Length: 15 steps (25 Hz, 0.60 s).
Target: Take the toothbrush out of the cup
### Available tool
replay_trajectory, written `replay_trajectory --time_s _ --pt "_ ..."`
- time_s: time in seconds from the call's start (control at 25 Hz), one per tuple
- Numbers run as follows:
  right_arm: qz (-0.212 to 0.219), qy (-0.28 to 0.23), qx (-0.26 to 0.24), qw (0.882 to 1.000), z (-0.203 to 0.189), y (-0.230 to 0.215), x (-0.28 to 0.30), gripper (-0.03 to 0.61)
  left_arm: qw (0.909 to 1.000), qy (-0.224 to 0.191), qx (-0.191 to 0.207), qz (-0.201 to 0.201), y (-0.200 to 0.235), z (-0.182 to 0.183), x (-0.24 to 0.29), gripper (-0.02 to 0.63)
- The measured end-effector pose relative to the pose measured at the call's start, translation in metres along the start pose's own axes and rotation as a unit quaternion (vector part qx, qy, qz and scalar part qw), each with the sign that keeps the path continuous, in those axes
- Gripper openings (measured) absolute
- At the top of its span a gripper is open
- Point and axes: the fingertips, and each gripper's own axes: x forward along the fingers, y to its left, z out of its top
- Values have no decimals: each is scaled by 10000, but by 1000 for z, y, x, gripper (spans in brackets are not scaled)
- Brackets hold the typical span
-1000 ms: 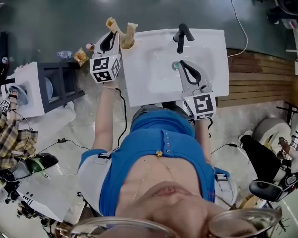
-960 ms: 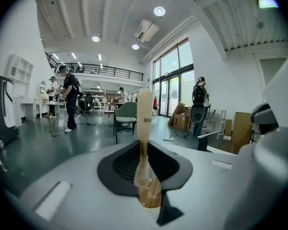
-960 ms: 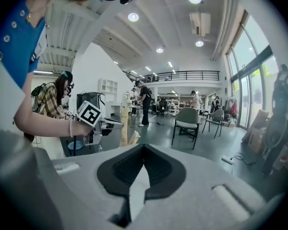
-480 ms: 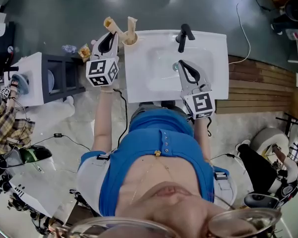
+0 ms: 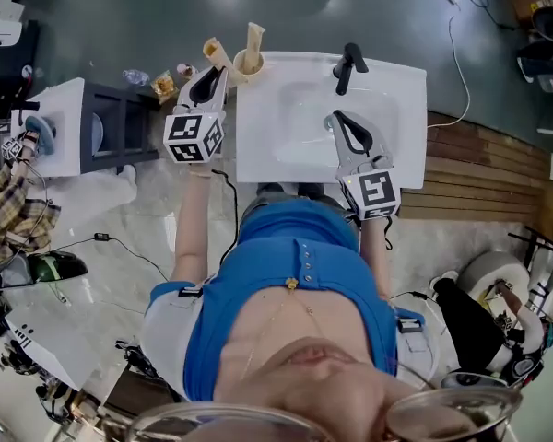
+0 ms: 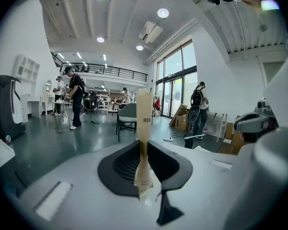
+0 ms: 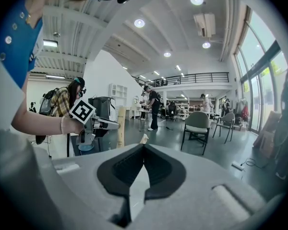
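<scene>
A beige paper-wrapped toothbrush (image 6: 144, 123) stands upright between the left gripper's (image 6: 143, 150) jaws, which are shut on its lower part. From the head view, this toothbrush (image 5: 214, 53) slants up and left of the left gripper (image 5: 221, 70), just off the sink's far left corner. The tan cup (image 5: 248, 62) sits on that corner with another wrapped stick (image 5: 255, 37) standing in it. My right gripper (image 5: 331, 118) hovers over the white sink (image 5: 396, 127), shut and empty. The right gripper view shows its jaws (image 7: 143, 146) pressed together, with the left gripper (image 7: 93, 122) and the toothbrush (image 7: 120, 127) off to the left.
A black faucet (image 5: 348, 65) rises at the sink's back edge. A white cabinet with a dark shelf (image 5: 120, 136) stands to the left, wooden decking (image 5: 479, 164) to the right. Several people and chairs fill the hall behind.
The left gripper has drawn a little left, away from the sink's edge, carrying the wrapped toothbrush. The right gripper has stayed over the basin.
</scene>
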Motion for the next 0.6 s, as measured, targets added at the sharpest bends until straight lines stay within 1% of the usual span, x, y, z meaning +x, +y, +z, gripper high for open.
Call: replay_trajectory --time_s 0.24,0.36,0.6 --pt "88 -17 -34 10000 2 5 2 2 9999 79 -70 36 -2 -8 -12 49" --pt "111 -9 -42 9999 2 6 0 2 9998 182 -100 -13 -6 -12 -18 49" --pt "167 -22 -45 9998 0 7 -2 2 9965 757 -250 -265 -21 -42 -26 49"
